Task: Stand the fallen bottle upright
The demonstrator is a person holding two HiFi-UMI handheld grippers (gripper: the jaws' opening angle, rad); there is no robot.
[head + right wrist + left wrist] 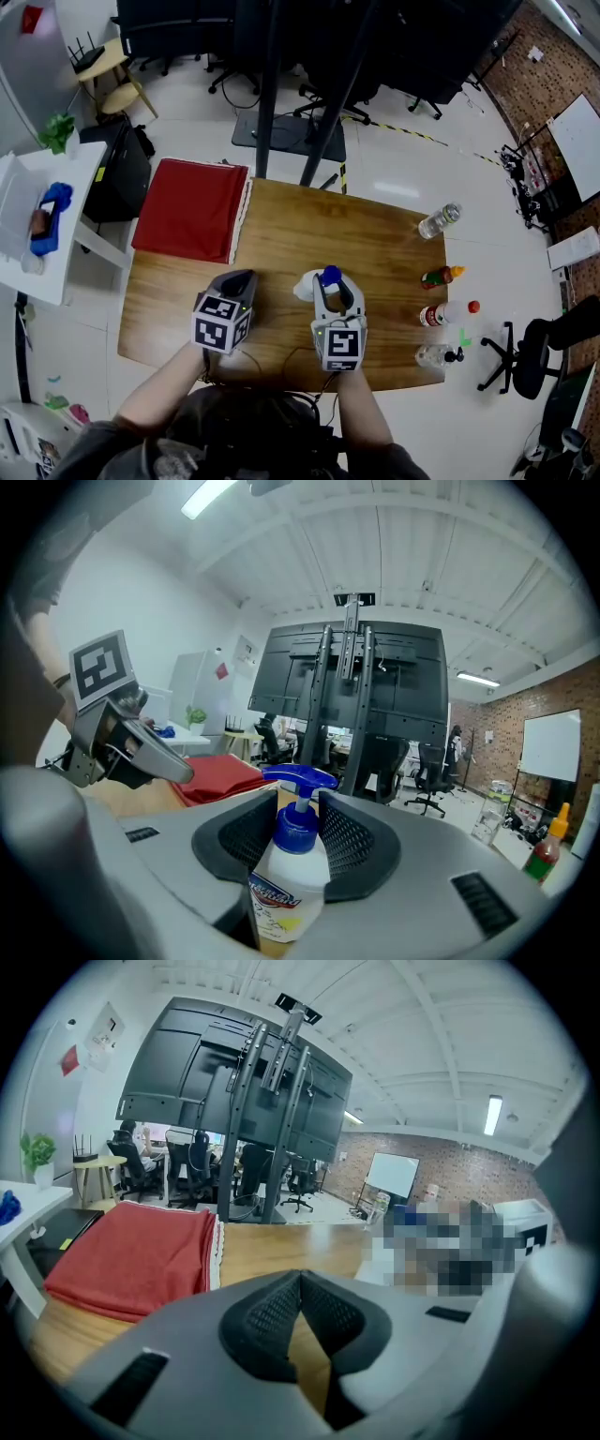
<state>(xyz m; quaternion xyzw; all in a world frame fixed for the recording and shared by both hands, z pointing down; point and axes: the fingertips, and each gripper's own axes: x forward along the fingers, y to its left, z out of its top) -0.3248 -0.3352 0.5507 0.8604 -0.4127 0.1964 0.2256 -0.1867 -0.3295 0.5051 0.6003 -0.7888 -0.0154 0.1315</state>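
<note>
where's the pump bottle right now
The pump bottle is gripped in the right claw, near the front middle of the table in the head view, just right of the left claw.

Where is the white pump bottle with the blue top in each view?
Head view: low centre, the pump bottle in the right tongs.
Left gripper view: it cannot be made out.
Right gripper view: pump bottle bottom centre, between the tongs.
Shared landmark: the red cloth, in all three views.
</note>
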